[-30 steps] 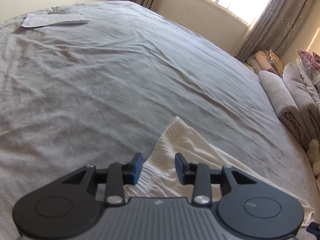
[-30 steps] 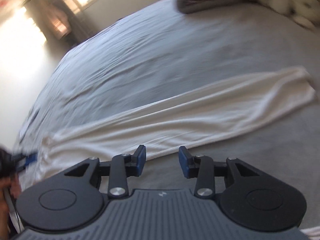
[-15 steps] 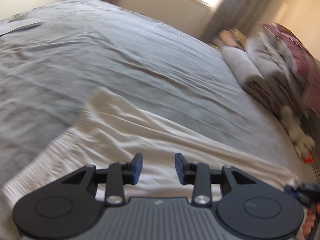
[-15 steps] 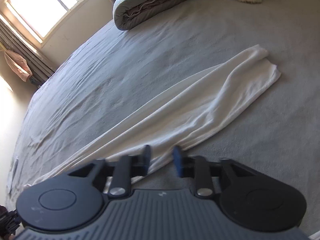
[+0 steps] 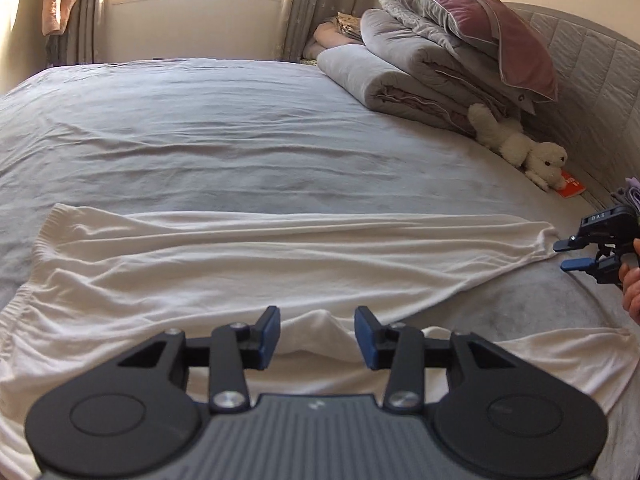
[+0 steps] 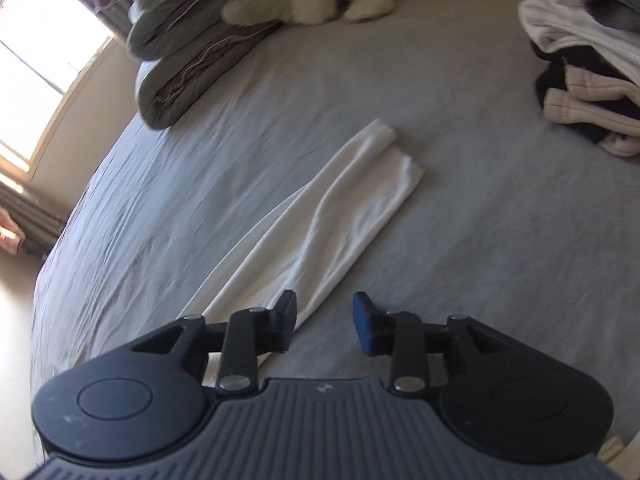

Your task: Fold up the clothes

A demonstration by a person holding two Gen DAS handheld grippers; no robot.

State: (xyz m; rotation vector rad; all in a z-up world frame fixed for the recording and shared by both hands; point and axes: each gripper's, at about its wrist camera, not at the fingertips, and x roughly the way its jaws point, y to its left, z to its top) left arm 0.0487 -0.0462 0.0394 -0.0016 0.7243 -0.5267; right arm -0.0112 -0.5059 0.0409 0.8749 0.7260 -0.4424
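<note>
White long trousers (image 5: 256,264) lie spread flat on the grey bed, waistband at the left, one leg reaching right, the other leg (image 5: 552,360) nearer me. My left gripper (image 5: 316,336) is open and empty, just above the crotch area. My right gripper (image 5: 570,254) shows at the right edge of the left wrist view, open, just past the far leg's cuff. In the right wrist view the right gripper (image 6: 324,322) is open and empty above the bed beside the trouser leg (image 6: 340,216).
Folded duvets and pillows (image 5: 440,60) are stacked at the headboard with a white plush toy (image 5: 520,148) and an orange book (image 5: 572,190). A pile of clothes (image 6: 588,72) lies at the right. The grey sheet (image 5: 240,128) stretches toward the window.
Both grippers have swung round; the left view turned from the waistband corner to the whole trousers. The right gripper opened wider and moved along the leg toward the cuff.
</note>
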